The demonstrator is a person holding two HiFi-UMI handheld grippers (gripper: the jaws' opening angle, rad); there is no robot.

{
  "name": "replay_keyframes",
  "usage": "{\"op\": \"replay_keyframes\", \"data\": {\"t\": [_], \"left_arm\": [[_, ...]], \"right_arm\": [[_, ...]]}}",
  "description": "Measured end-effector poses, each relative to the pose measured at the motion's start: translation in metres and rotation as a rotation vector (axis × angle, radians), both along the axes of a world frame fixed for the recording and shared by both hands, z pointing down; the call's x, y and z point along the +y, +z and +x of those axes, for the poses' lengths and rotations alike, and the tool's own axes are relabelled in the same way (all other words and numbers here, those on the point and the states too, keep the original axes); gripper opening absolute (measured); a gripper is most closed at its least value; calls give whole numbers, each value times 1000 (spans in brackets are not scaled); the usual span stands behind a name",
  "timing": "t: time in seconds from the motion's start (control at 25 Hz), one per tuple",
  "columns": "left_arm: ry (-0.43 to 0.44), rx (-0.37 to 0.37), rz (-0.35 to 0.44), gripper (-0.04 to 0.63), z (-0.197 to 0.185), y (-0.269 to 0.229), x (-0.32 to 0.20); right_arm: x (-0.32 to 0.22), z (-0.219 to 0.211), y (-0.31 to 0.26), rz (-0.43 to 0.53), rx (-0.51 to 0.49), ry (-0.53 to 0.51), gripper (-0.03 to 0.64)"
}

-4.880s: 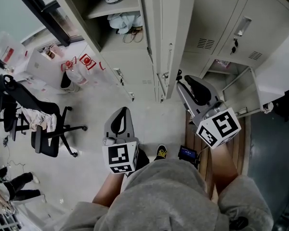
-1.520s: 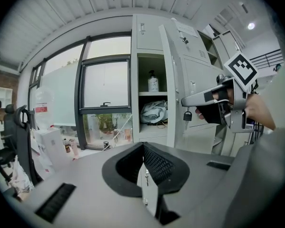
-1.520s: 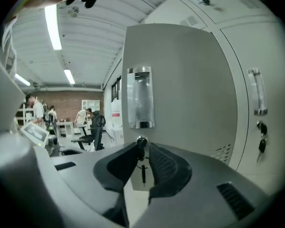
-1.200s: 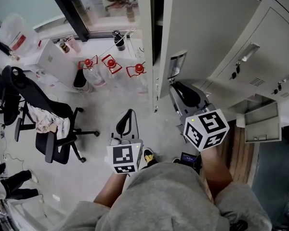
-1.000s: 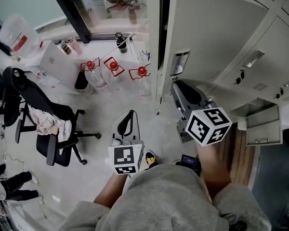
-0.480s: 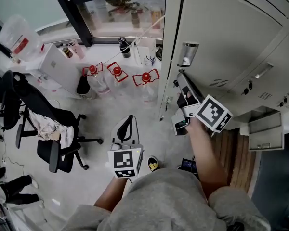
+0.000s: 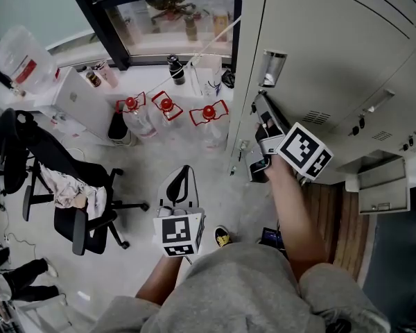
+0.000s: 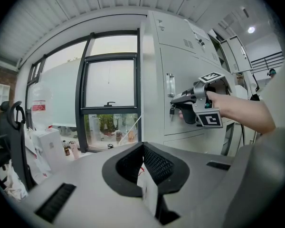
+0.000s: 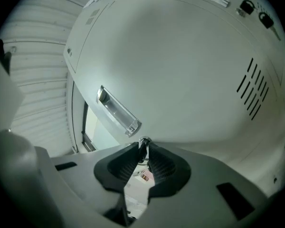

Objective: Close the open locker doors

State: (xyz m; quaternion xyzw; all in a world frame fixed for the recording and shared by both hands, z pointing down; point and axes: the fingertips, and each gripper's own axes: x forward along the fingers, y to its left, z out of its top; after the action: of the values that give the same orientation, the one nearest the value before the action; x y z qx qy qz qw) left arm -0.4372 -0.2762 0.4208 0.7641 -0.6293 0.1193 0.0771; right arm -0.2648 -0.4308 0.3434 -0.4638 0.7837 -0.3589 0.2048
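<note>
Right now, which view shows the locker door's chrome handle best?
Right gripper view: the chrome handle is large and sharp on the locker door, just above the key pinched in the jaws. Head view shows the handle small and foreshortened. Left gripper view shows the handle only as a thin, distant strip.

Pale floor (image 7: 194, 155): three red-capped water jugs (image 7: 166, 115) stood far centre, office chair (image 7: 73, 196) left, lockers (image 7: 326, 54) right, wood planking (image 7: 334, 217) near right.

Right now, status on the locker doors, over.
Left tongs shut, empty, held low. Right tongs pinching the key in the locker door, door flush. Lower door at right stands open. Nothing in the way seen.
</note>
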Motion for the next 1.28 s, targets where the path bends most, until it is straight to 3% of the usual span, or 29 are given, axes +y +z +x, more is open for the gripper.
{"op": "replay_keyframes", "data": {"t": [0.08, 0.28, 0.36, 0.56, 0.76, 1.04, 1.28], "left_arm": [[0, -2, 0, 11, 0, 0, -1], [8, -9, -1, 11, 3, -1, 0], [10, -12, 0, 11, 3, -1, 1], [16, -19, 0, 11, 6, -2, 4], [24, -28, 14, 11, 12, -7, 5], [39, -33, 36, 12, 36, -11, 14], [81, -33, 36, 12, 78, -11, 22]], "right_arm": [[-1, 0, -1, 21, 72, 7, 77], [1, -6, -3, 96, 385, 25, 80], [3, -10, -3, 113, 452, 11, 89], [9, -10, 2, 115, 503, -25, 155], [25, 6, -12, 160, 535, -12, 155], [75, 41, -21, 252, 731, -22, 155], [113, 88, -22, 287, 801, 0, 153]]}}
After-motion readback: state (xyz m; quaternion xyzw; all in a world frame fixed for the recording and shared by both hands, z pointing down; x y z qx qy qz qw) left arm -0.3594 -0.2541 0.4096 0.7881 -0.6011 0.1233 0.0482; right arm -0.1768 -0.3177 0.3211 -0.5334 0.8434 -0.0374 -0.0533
